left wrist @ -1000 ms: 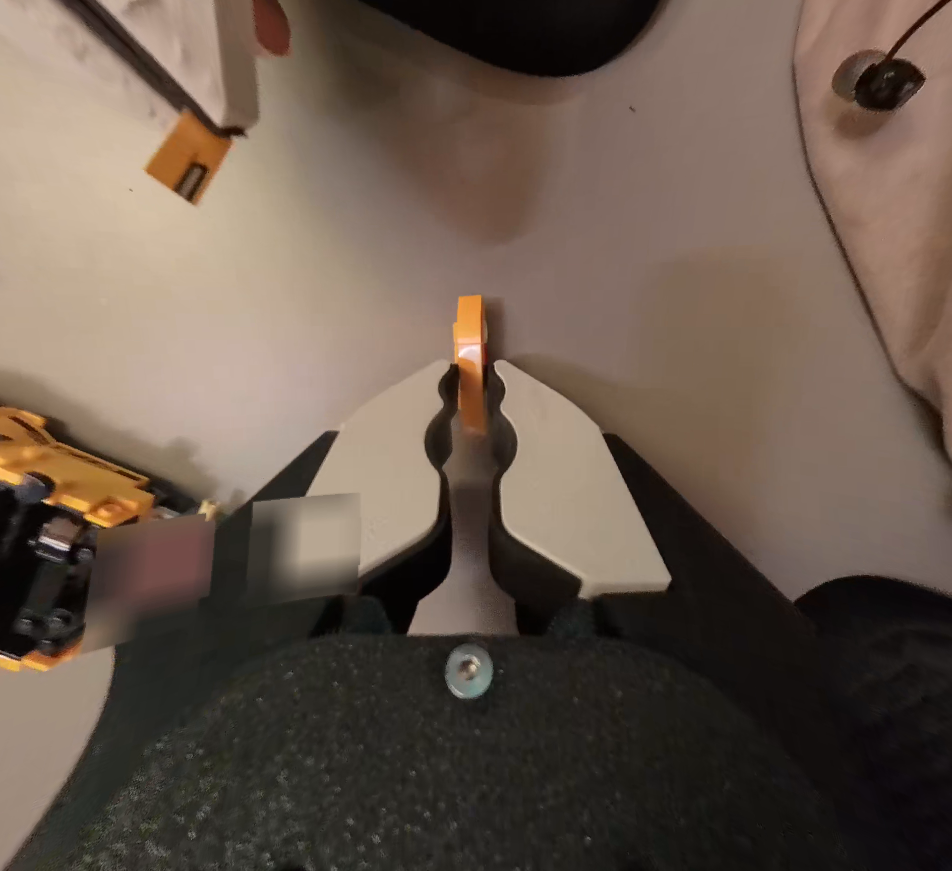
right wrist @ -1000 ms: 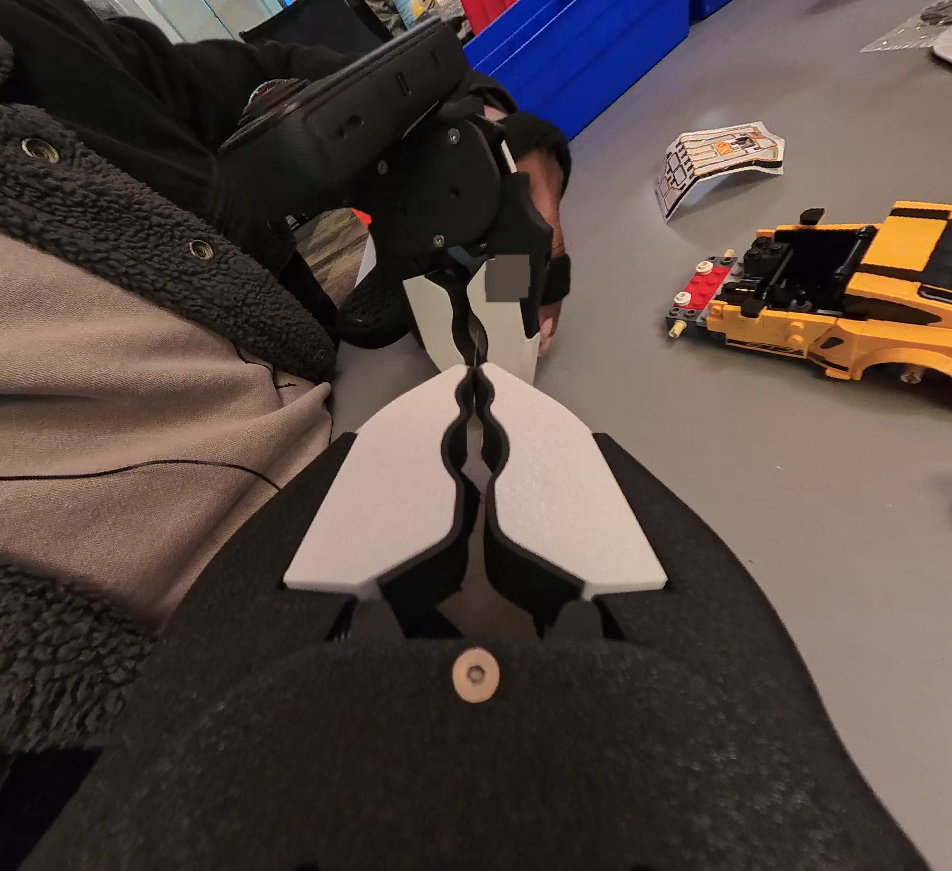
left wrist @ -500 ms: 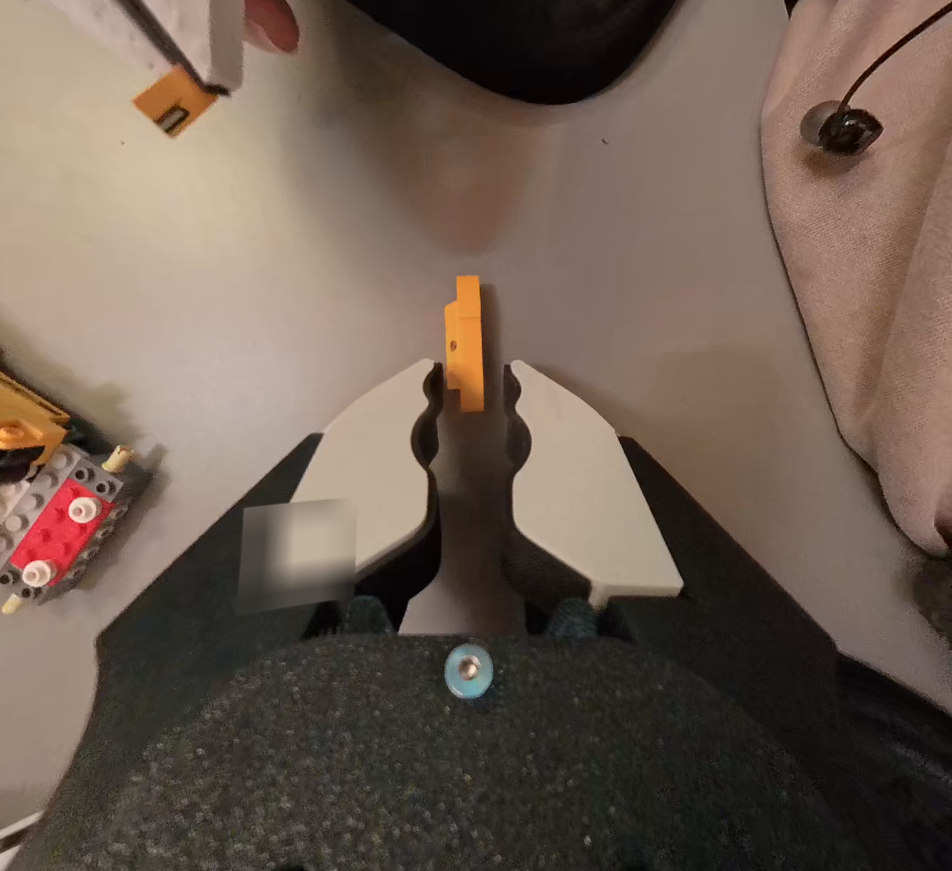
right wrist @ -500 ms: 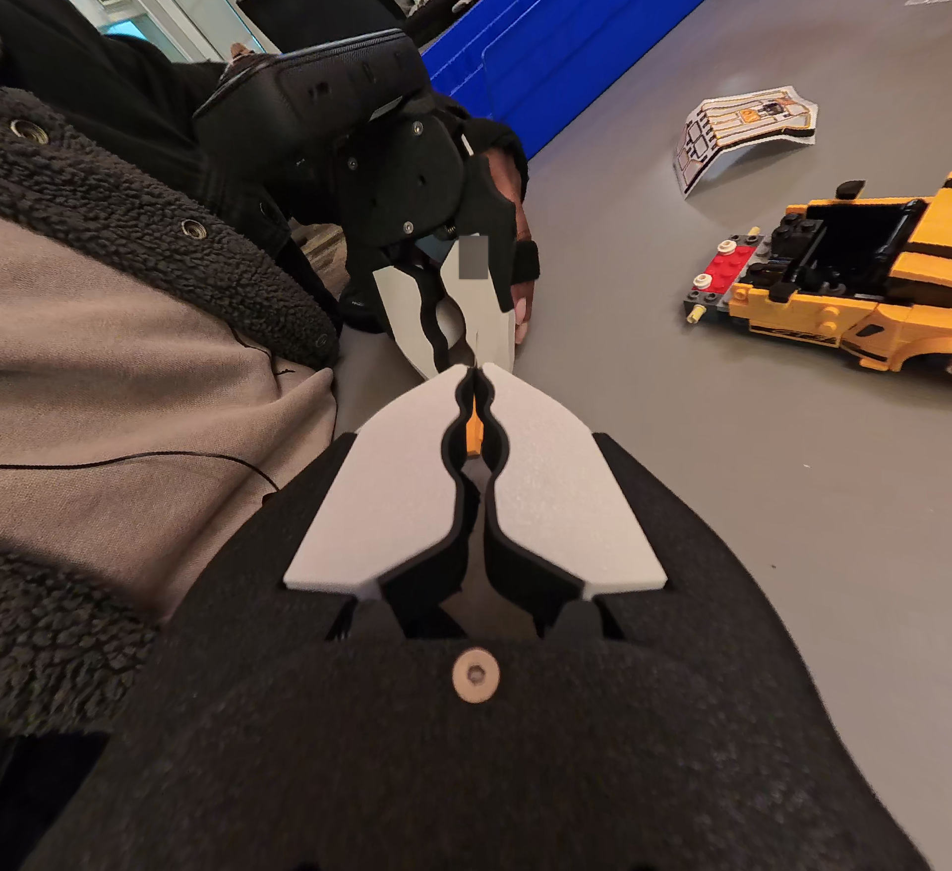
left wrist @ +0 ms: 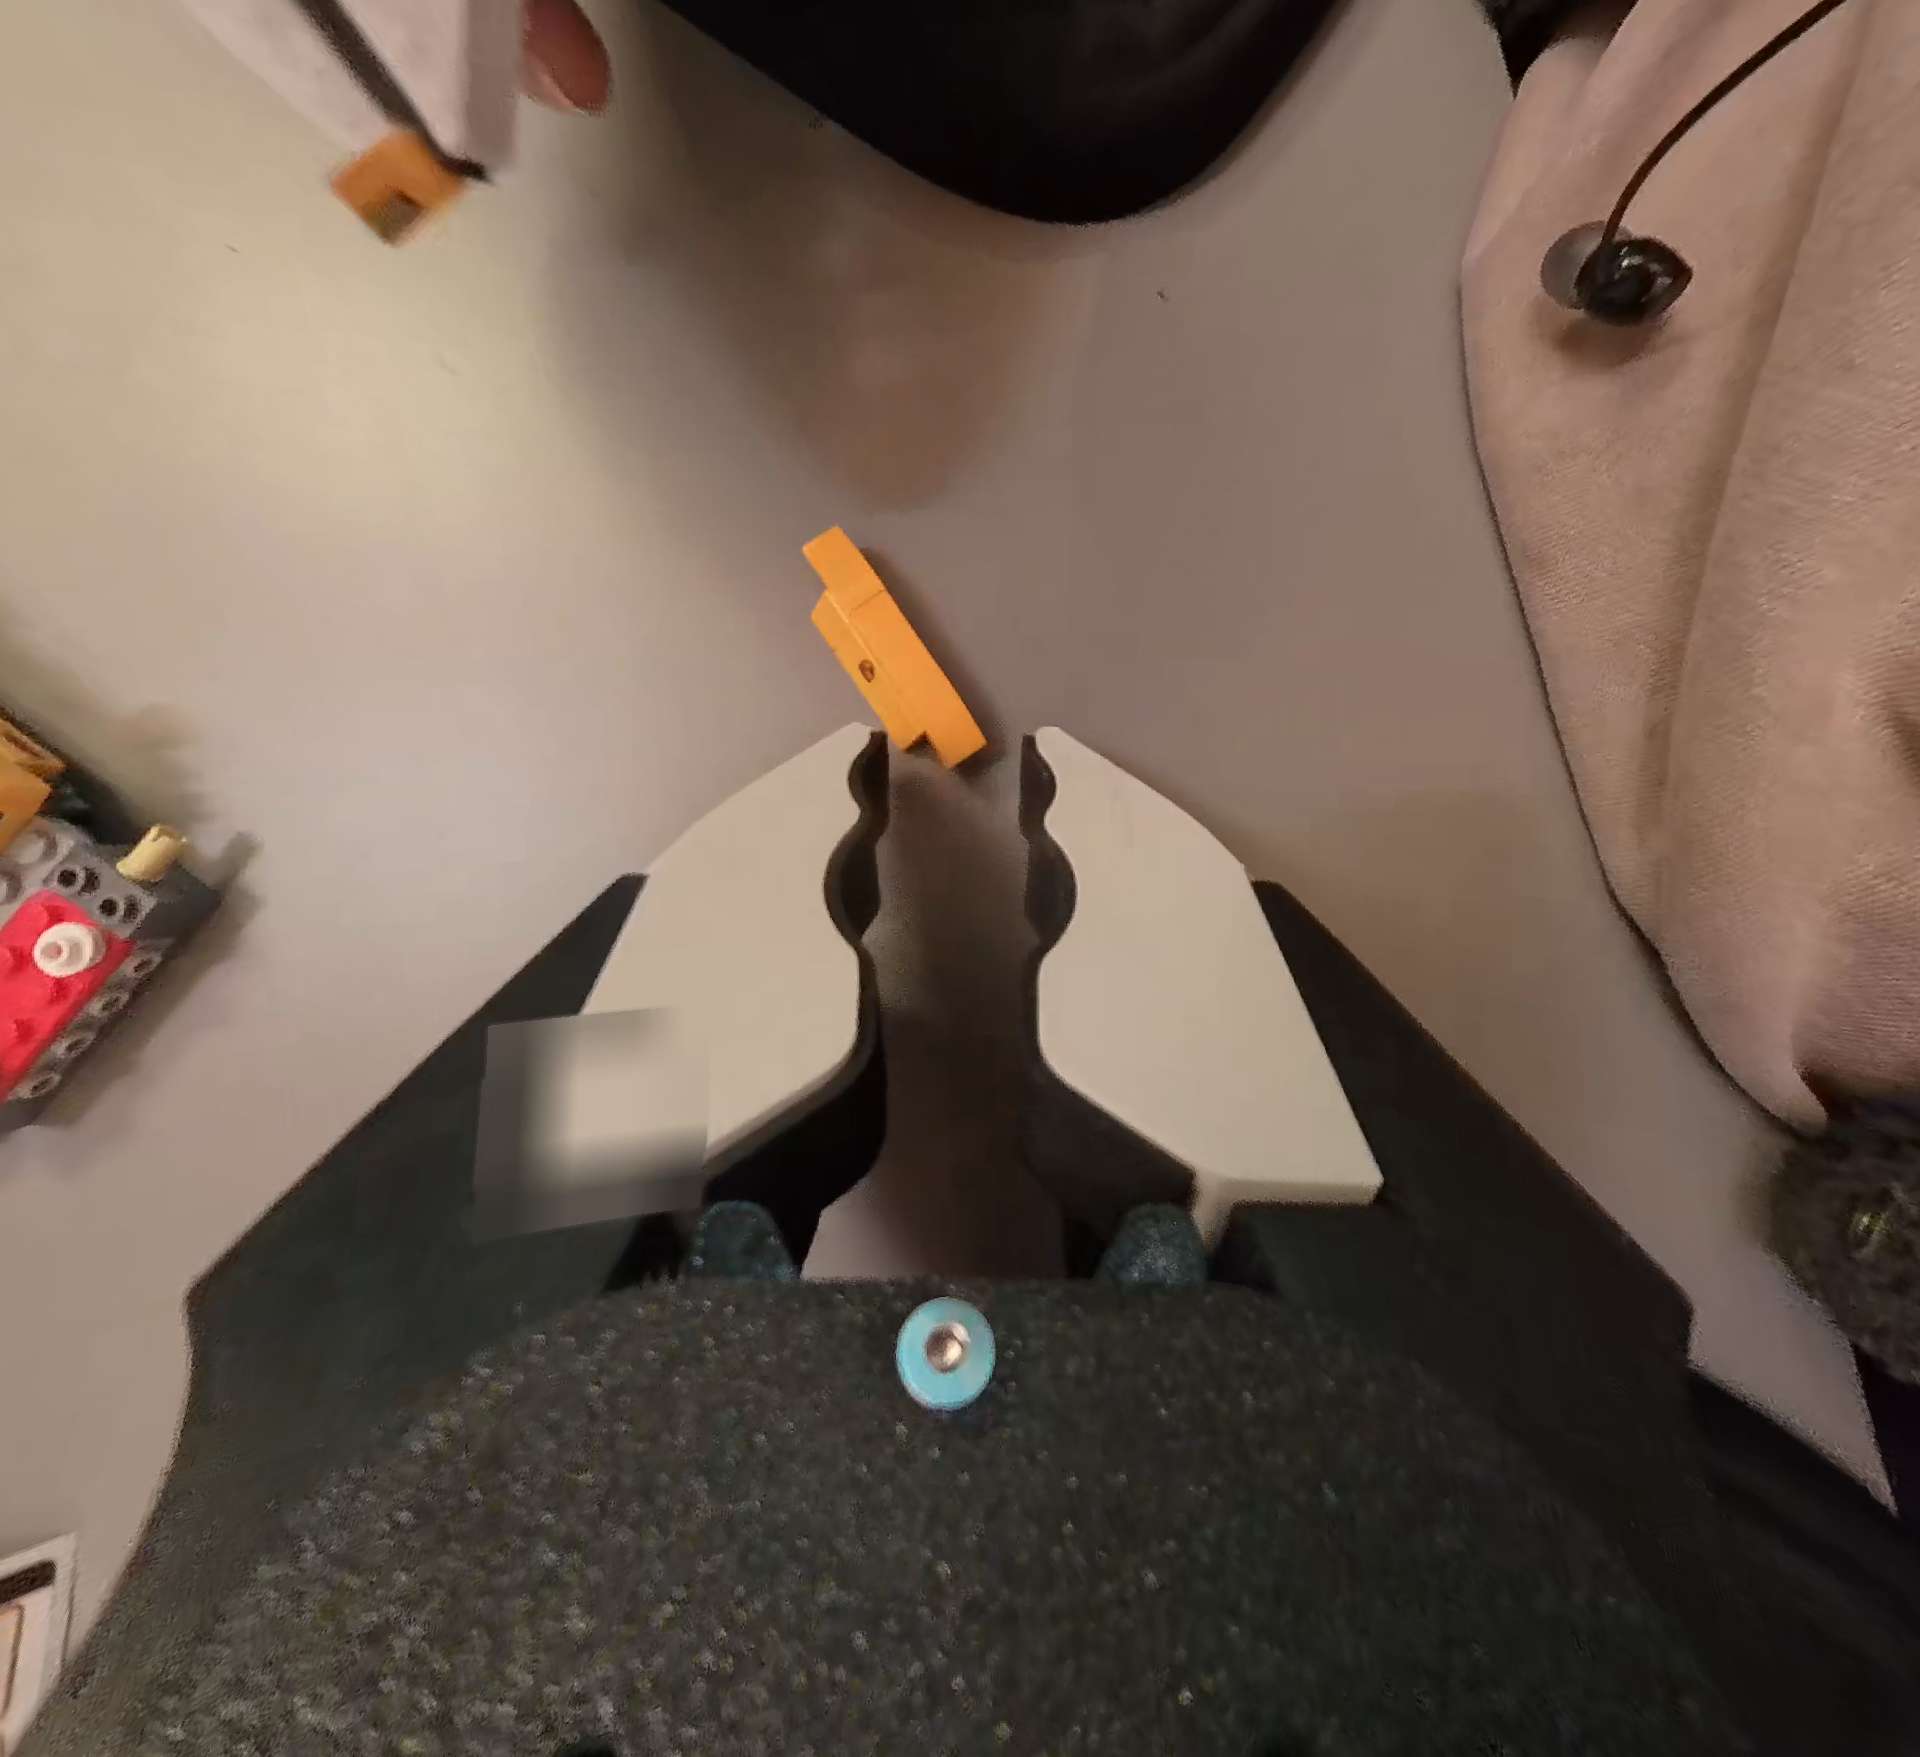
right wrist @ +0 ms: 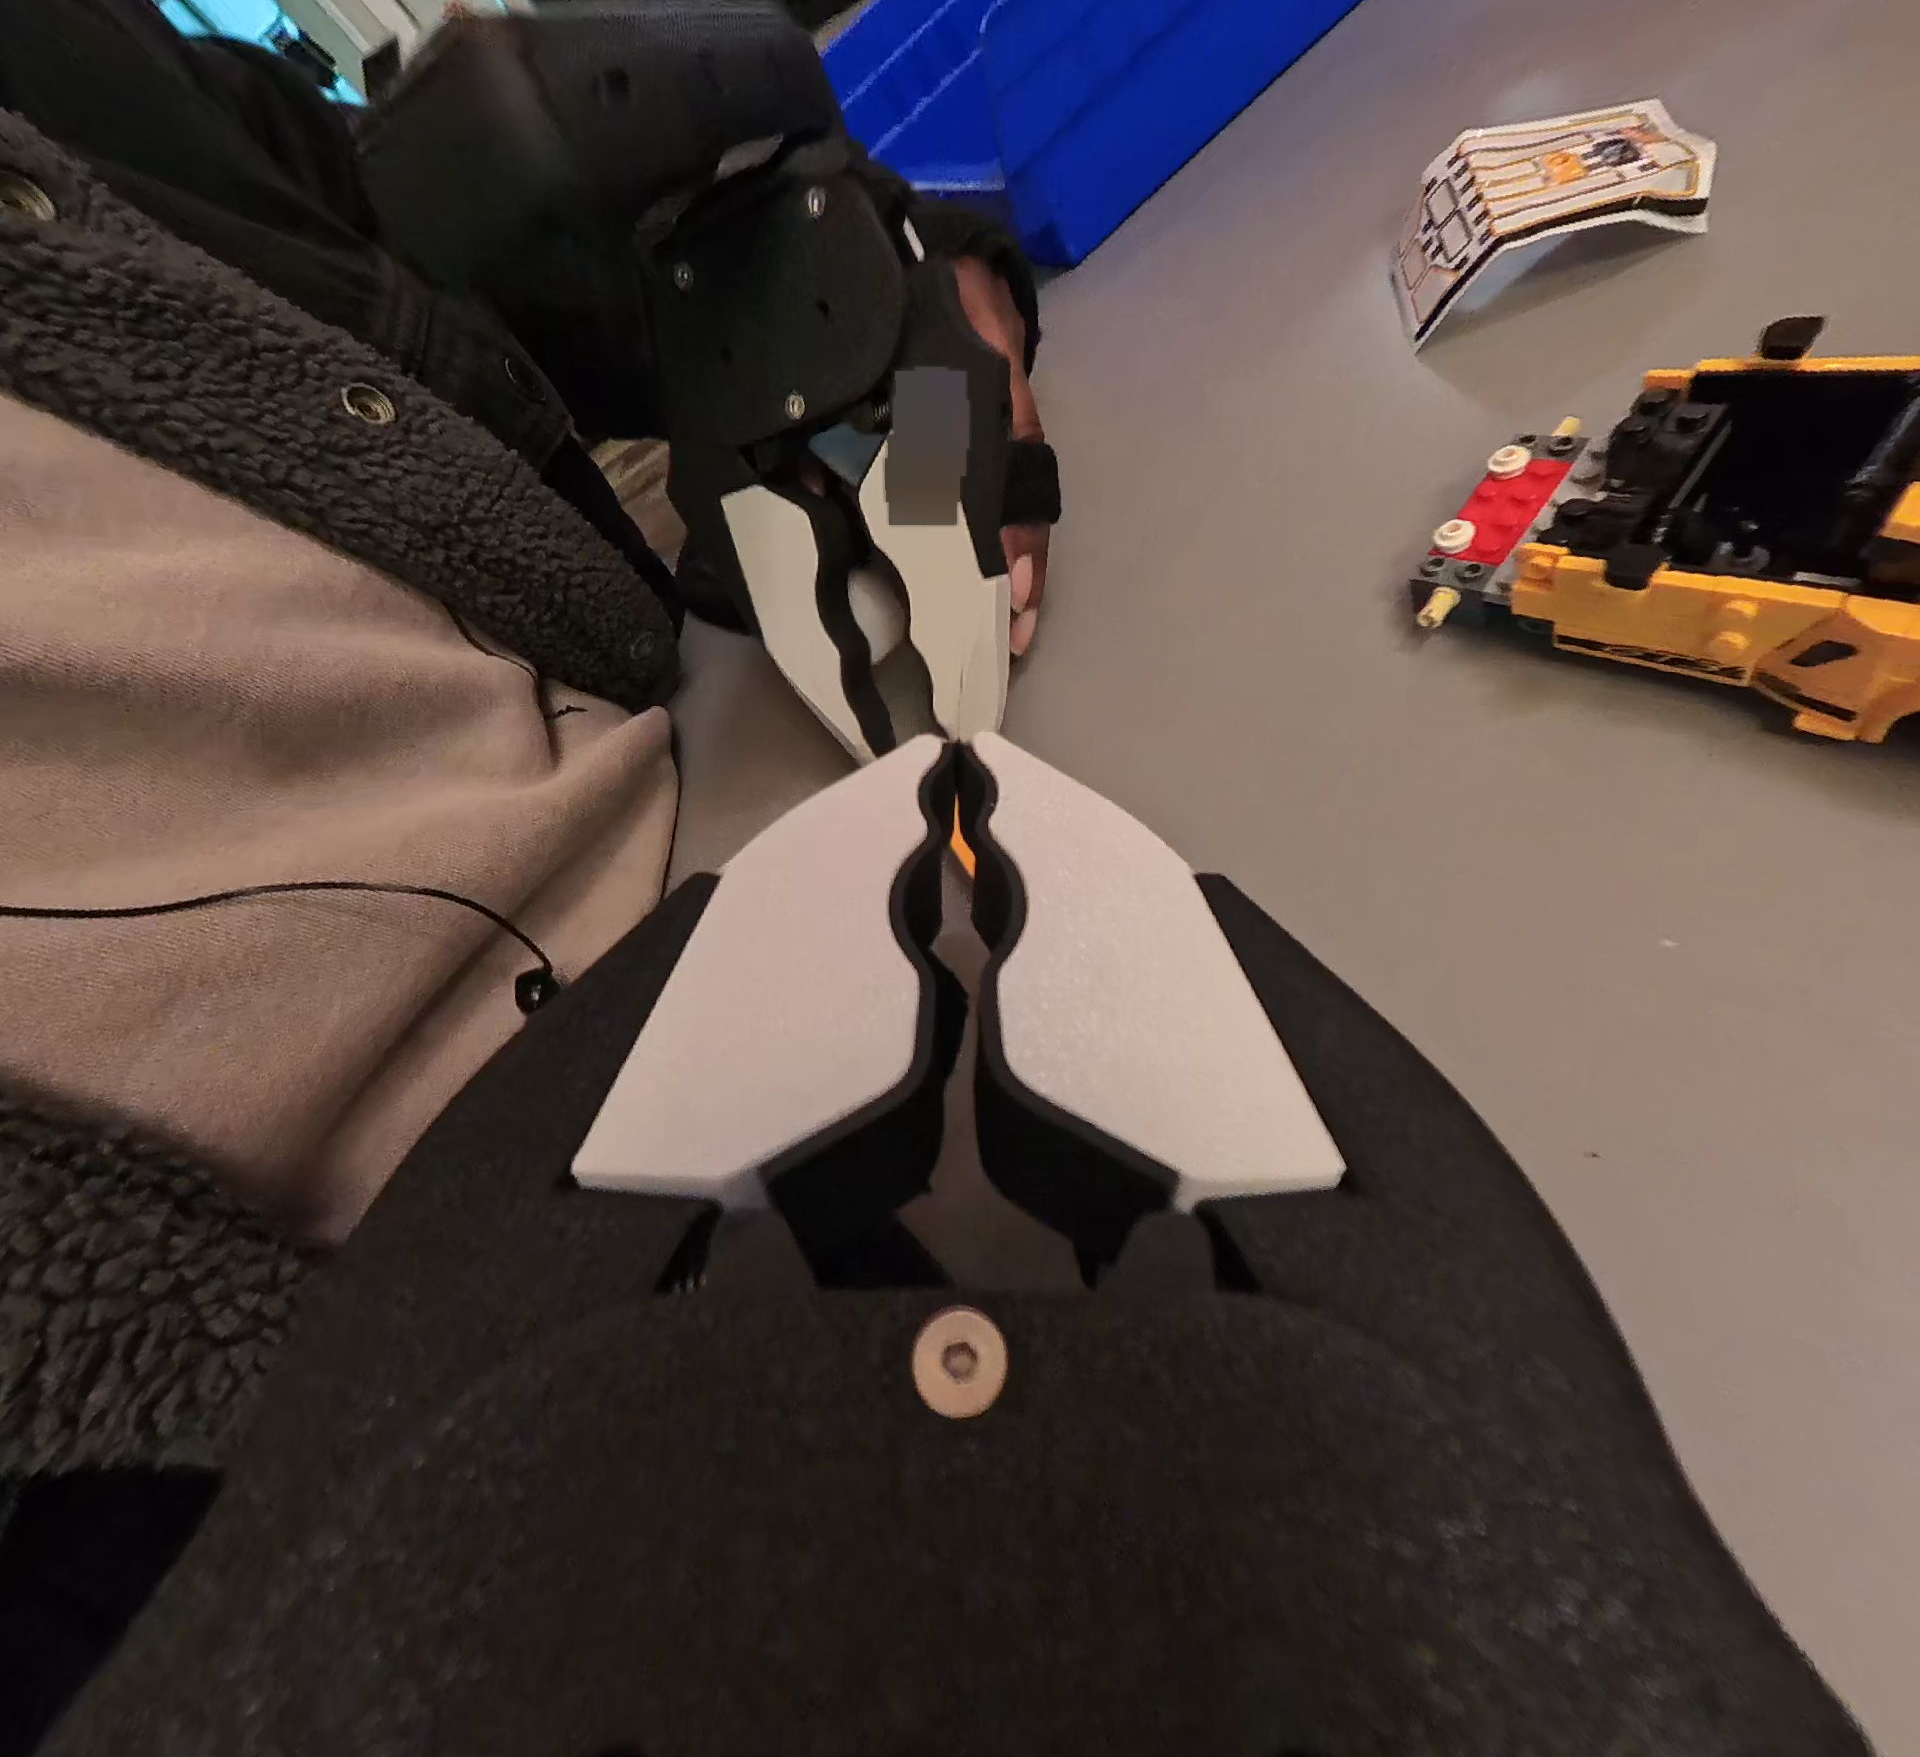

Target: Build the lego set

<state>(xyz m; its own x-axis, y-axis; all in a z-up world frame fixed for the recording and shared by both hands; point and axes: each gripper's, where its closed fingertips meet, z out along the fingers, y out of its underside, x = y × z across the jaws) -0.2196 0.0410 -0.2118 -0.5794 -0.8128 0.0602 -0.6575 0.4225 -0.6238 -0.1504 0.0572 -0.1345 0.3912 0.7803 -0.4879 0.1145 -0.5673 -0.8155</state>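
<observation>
Left wrist view | left gripper (left wrist: pixel 951 741) jaws apart, empty | orange piece (left wrist: pixel 891 653) lies loose on table (left wrist: pixel 416 481), just ahead of the tips, long axis slanting ahead-left | right gripper (right wrist: pixel 958 751) clamped on second orange piece (left wrist: pixel 393 185) | left nearer | car (right wrist: pixel 1714 554) well apart
</observation>
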